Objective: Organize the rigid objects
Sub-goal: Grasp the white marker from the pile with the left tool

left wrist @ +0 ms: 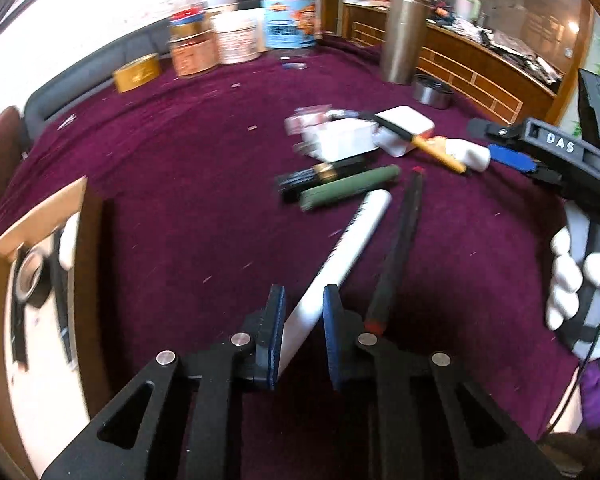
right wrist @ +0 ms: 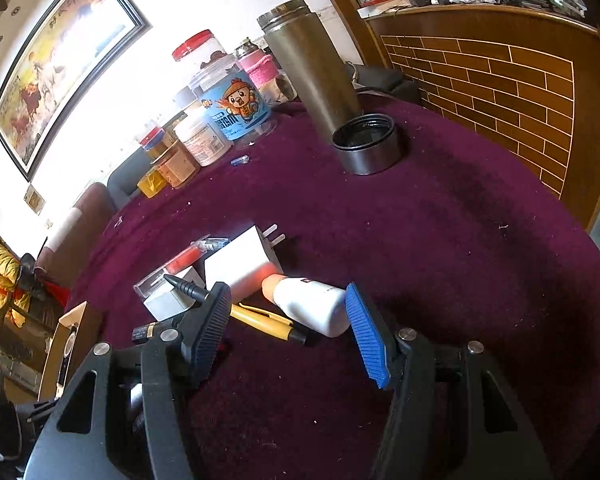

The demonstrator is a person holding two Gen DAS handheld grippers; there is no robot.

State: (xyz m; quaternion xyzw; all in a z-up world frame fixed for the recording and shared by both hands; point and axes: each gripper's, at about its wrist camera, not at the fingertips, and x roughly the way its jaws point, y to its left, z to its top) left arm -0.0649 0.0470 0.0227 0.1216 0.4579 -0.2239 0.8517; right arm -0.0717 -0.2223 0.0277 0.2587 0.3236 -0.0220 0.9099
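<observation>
My left gripper (left wrist: 305, 300) is shut on the near end of a long white stick (left wrist: 352, 244), which slants away over the purple cloth. Just right of it lies a black rod with red ends (left wrist: 400, 248). Beyond them are a green cylinder (left wrist: 348, 192) and a black tube with a gold band (left wrist: 320, 178). My right gripper (right wrist: 288, 332) stands open, low over a white bottle with an orange cap (right wrist: 312, 306) and a yellow pen (right wrist: 264, 320); its pads touch neither. A white charger (right wrist: 240, 268) sits behind them.
An open cardboard box (left wrist: 40, 220) holding a tape roll (left wrist: 30, 276) stands at the left edge. Jars (right wrist: 236, 108), a steel flask (right wrist: 312, 64) and its cap (right wrist: 366, 148) line the far side. A gloved hand (left wrist: 572, 280) holds the right gripper.
</observation>
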